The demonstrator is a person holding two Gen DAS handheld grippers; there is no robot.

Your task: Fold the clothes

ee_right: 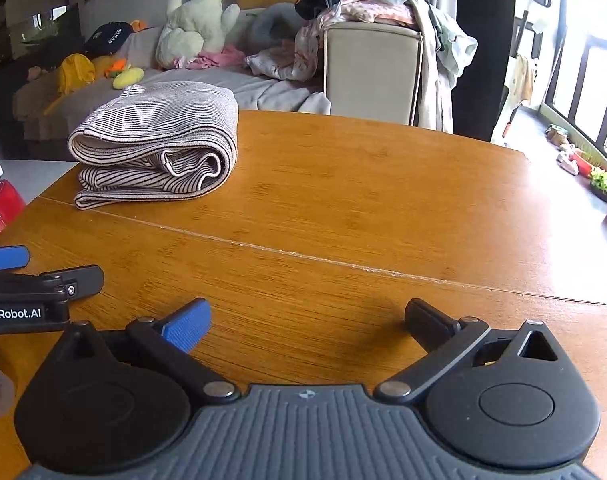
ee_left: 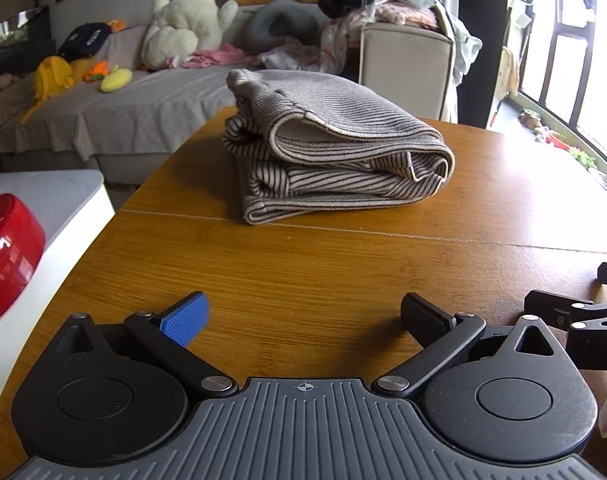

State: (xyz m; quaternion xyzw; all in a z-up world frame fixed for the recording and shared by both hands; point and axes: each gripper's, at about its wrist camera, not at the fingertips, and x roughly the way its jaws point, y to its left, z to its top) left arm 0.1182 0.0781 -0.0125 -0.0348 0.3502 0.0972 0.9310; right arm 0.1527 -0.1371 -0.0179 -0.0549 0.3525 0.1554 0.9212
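Sofa clutter (ee_left: 207,52) blurs behind folded striped garment (ee_left: 331,148).

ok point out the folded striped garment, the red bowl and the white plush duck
folded striped garment (ee_left: 335,152), left wrist view, front folded layers
red bowl (ee_left: 7,248), left wrist view, glossy outer wall
white plush duck (ee_left: 187,20), left wrist view, its body
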